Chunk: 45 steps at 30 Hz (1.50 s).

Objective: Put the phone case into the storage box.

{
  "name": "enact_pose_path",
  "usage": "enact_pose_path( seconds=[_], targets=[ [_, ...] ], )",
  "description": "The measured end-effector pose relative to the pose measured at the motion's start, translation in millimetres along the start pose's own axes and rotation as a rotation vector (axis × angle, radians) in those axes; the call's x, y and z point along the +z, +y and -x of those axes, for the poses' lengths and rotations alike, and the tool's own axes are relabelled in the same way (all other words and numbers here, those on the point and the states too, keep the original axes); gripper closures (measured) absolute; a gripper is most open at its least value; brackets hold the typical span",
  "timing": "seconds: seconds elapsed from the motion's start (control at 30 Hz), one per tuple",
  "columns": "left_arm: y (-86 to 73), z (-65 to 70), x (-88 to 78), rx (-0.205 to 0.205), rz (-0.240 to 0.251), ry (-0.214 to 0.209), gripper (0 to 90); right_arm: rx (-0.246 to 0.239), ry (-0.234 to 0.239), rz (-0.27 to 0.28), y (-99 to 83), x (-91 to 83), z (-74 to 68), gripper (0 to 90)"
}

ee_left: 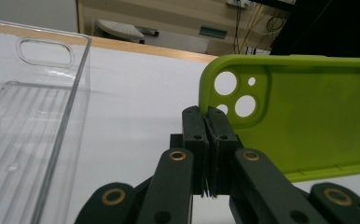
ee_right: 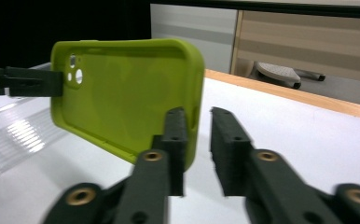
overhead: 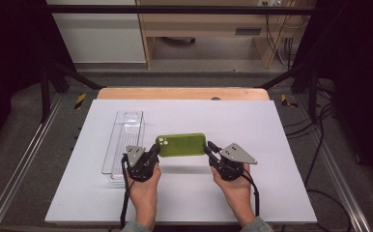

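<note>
The green phone case (overhead: 180, 144) is held up above the white board (overhead: 271, 145), just right of the clear tray (overhead: 124, 140). The left gripper (ee_left: 206, 116) is clamped on the case's camera-hole end. The right gripper (ee_right: 199, 126) has its jaws apart at the other end, so this looks like a handover. The next move probably calls for the left gripper to carry the case alone toward the tray.

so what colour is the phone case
Lime green; the phone case shows best in the right gripper view.
</note>
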<state>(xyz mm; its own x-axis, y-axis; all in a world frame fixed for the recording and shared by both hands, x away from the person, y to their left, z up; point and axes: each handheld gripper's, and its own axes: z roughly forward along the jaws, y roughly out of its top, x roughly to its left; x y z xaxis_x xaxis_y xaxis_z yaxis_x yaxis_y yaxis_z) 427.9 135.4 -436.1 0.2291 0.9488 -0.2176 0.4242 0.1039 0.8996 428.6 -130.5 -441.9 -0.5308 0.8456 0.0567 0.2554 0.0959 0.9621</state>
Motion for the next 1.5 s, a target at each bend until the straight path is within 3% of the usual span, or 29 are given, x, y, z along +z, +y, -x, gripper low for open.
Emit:
enact_pose_path(
  seconds=[0.13, 0.27, 0.37, 0.53, 0.97, 1.3, 1.5],
  targets=[
    [8.2, 1.2, 1.6, 0.04, 0.009, 0.015, 87.9, 0.026, 0.018, 0.009, 1.2, -2.6, 3.0, 57.4],
    [12.7, 0.1, 3.1, 0.052, 0.014, 0.027, 88.0, 0.049, 0.048, 0.021, 1.4, -5.3, 8.2, 45.4],
    [14.3, -0.3, 3.1, 0.078, 0.021, 0.047, 88.1, 0.04, 0.06, 0.027, 1.3, -7.5, 9.4, 38.3],
    [18.4, -6.9, 2.6, 0.085, 0.029, 0.068, 88.1, 0.032, 0.061, 0.047, 2.4, -15.8, 14.5, 28.6],
    [40.5, -16.5, -5.9, 0.191, 0.047, 0.088, 88.0, -0.013, 0.011, 0.031, -8.5, -30.0, 43.2, 13.3],
    [66.8, -32.3, -15.7, 0.308, 0.058, 0.097, 88.0, -0.104, -0.016, 0.022, -19.5, -37.0, 53.5, 15.5],
    [75.4, -45.3, -20.7, 0.372, 0.038, 0.091, 88.0, -0.113, -0.026, 0.01, -26.3, -43.8, 62.3, 13.3]
  ],
)
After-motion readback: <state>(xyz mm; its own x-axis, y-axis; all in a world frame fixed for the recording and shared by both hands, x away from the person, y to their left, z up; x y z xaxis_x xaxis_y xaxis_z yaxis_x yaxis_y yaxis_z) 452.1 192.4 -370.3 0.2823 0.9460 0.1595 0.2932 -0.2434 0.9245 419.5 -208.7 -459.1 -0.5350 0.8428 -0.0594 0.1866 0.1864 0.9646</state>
